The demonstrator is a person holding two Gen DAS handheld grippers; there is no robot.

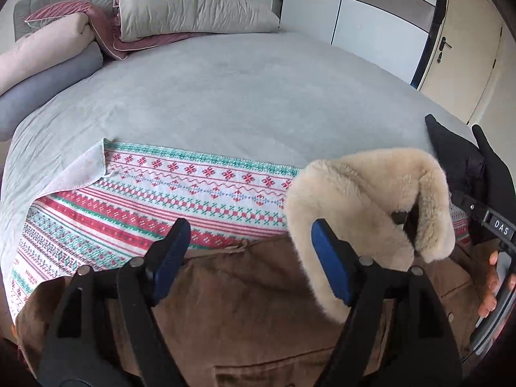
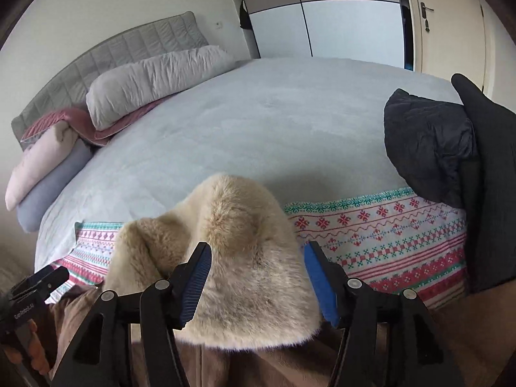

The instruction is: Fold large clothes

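A: From the left wrist, what do you see?

B: The left gripper stands released, jaws wide apart with nothing between them, over the brown coat. The coat lies at the near edge of the bed, on top of a patterned blanket. Its fur collar is bunched up and rises just beside the gripper's right-hand pad. At the far right edge a hand holds the other tool.

A: And the right wrist?

B: The right gripper is also released, its blue pads either side of the fur collar and not pressing on it. A dark puffer jacket lies folded further right on the bed, well apart from the coat. Pillows sit by the headboard.

A: How will the coat handle?

B: Heavy and limp, I'd judge (suede-like shell, thick pile lining), so it will sag and drag rather than hold a crease. The fur is bulky and springy; a pinch there may grab only pile and slip. Better to take the firmer brown cloth at the shoulder seams or the hem edge, one gripper each side, and lift low so the weight doesn't pull free.
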